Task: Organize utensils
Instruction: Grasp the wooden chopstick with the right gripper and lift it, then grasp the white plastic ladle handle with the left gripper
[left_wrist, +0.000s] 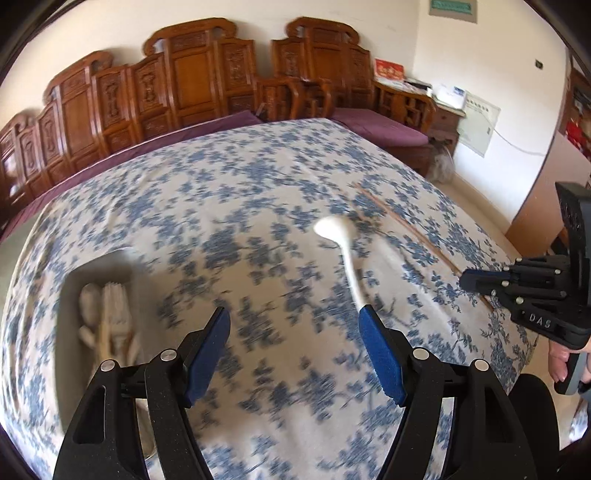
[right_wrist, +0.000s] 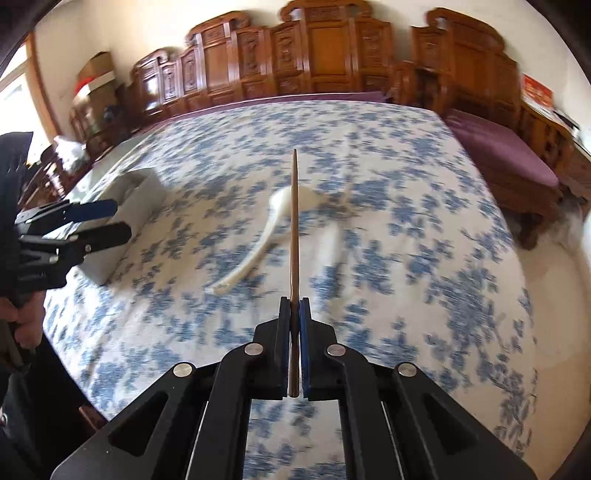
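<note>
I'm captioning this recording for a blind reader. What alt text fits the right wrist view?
The right tongs are shut on a brown chopstick pointing away over a blue-flowered tablecloth. A white spoon lies on the cloth beyond. At left, the open left tongs are near a white box.

I see a table covered with a white cloth with blue flowers (left_wrist: 258, 192). Behind it stands a row of carved wooden chairs (right_wrist: 314, 55) along the pale wall. A purple cushion (right_wrist: 506, 147) lies on the bench at the right of the table. On a wooden side cabinet (left_wrist: 447, 118) I see a red card (left_wrist: 388, 69) and some papers, too blurred for me to read.
</note>
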